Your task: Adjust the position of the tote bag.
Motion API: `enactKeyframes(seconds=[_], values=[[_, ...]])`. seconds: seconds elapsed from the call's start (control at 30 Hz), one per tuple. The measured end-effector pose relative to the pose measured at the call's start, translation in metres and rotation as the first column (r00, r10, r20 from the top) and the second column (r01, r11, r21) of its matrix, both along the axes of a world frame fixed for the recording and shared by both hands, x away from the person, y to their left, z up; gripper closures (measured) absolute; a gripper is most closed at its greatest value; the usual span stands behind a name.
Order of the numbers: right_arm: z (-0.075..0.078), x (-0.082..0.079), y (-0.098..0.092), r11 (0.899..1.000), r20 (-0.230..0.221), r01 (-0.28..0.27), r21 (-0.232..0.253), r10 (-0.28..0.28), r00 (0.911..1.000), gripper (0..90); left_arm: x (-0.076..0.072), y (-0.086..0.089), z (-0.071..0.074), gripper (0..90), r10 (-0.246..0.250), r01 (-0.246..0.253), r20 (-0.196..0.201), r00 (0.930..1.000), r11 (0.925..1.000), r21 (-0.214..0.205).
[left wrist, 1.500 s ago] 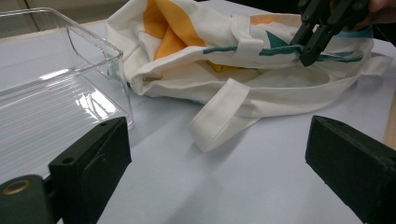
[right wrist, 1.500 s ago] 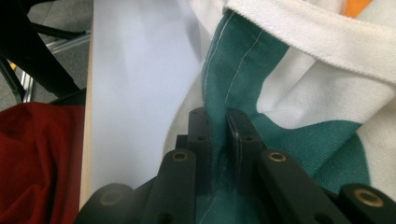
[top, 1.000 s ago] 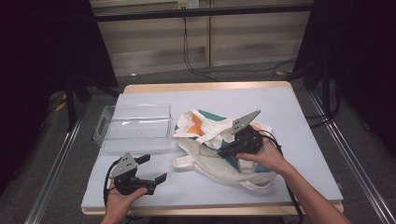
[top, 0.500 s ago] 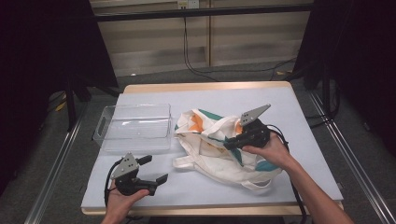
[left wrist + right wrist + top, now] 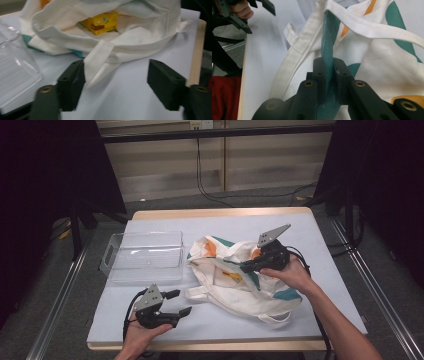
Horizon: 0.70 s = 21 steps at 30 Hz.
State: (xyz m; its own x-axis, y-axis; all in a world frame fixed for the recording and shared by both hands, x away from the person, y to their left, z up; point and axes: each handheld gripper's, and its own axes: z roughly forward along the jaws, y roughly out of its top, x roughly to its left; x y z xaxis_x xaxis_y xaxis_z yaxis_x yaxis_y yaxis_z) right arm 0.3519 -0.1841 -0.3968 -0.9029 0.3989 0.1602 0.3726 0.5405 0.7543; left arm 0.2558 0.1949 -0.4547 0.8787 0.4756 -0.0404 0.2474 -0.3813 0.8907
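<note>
A cloth bag lies crumpled on the tabletop beside a clear plastic bin, with a yellow box inside its mouth. The right gripper has its jaws clamped on the bag's green edge, holding it up. The left gripper has just been closing its jaws, now partly open; a bag strap seems to brush one jaw.

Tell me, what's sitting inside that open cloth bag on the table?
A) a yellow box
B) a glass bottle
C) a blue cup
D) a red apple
A: the left gripper view looks into the mouth of the cloth bag, and a yellow box lies inside it.
</note>
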Motion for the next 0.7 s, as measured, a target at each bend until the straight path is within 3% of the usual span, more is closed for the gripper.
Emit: enactKeyframes(seconds=[0.17,0.33,0.47,0.6,0.63,0.7], values=[[0.001,0.008,-0.003,1.000,-0.006,0.013,-0.003,-0.013,0.9999,81.6,0.004,-0.016,0.001,39.6,-0.057,0.056,-0.036,0.9977,0.9981,-0.025],[-0.002,0.013,-0.004,1.000,-0.009,0.016,0.001,-0.016,0.9998,81.6,0.009,-0.031,0.002,44.4,-0.089,0.090,-0.031,0.9955,0.9957,0.023],[-0.003,0.015,-0.003,1.000,-0.011,0.020,0.001,-0.020,0.9997,81.6,0.013,-0.047,0.004,52.9,-0.134,0.135,-0.032,0.9904,0.9908,0.015],[-0.001,0.015,-0.002,1.000,-0.004,0.020,-0.003,-0.020,0.9998,81.6,0.020,-0.072,0.006,57.0,-0.210,0.212,-0.031,0.9771,0.9760,0.051],[0.000,0.016,-0.002,1.000,-0.003,0.020,-0.006,-0.020,0.9998,81.6,0.021,-0.083,0.006,59.7,-0.238,0.240,-0.038,0.9705,0.9687,0.062],[0.001,0.016,-0.003,1.000,-0.001,0.024,-0.007,-0.024,0.9997,81.6,0.022,-0.088,0.006,60.8,-0.247,0.249,-0.039,0.9683,0.9657,0.073]])
